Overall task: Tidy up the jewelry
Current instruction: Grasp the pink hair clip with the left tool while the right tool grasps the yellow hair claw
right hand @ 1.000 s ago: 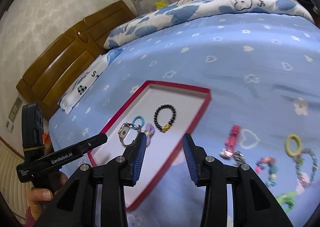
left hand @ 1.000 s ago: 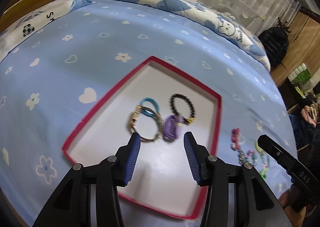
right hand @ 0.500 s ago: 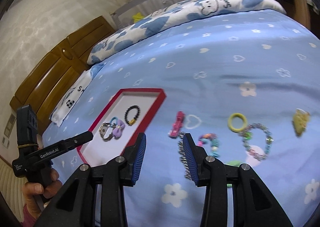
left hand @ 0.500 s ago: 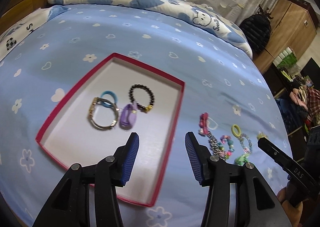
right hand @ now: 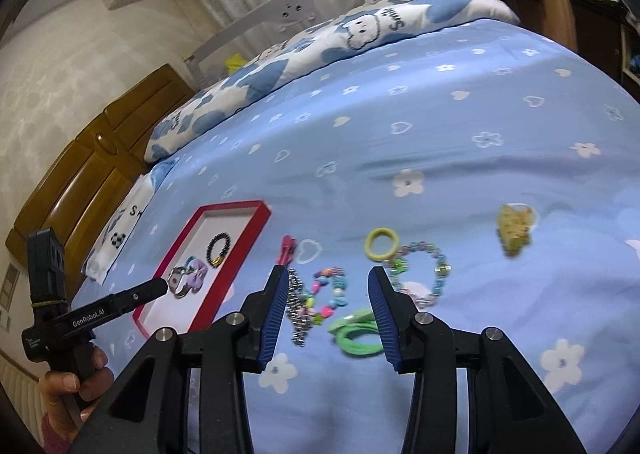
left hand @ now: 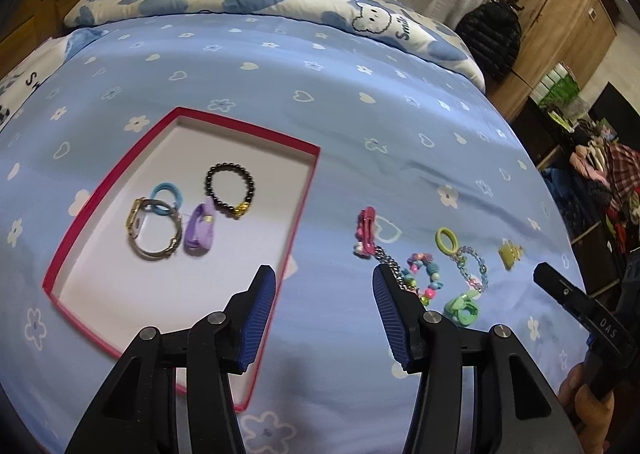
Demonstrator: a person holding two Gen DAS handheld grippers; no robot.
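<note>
A red-rimmed white box [left hand: 308,190] [right hand: 240,250] lies on the blue bedspread. It holds a black bead bracelet [left hand: 230,190], a blue hair tie [left hand: 168,198], a watch [left hand: 154,234] and a purple clip [left hand: 200,232]. Loose on the bed to its right lie a pink clip [left hand: 366,228] [right hand: 286,250], a metal chain [right hand: 298,310], a colourful bead bracelet [right hand: 326,292], a yellow ring [right hand: 382,243], a pale bead bracelet [right hand: 424,274], a green clip [right hand: 356,332] and a yellow clip [right hand: 514,228]. My left gripper [left hand: 323,308] is open over the box's right edge. My right gripper [right hand: 328,314] is open above the colourful bracelet.
A folded blue-and-white quilt [left hand: 248,0] lies along the far side of the bed. A wooden headboard [right hand: 84,174] stands at the left. A wardrobe [left hand: 568,18] and a black bag [left hand: 490,34] stand past the bed's right edge.
Both grippers have moved right, from over the box toward the loose jewelry on the bedspread. Both stay open and empty.
</note>
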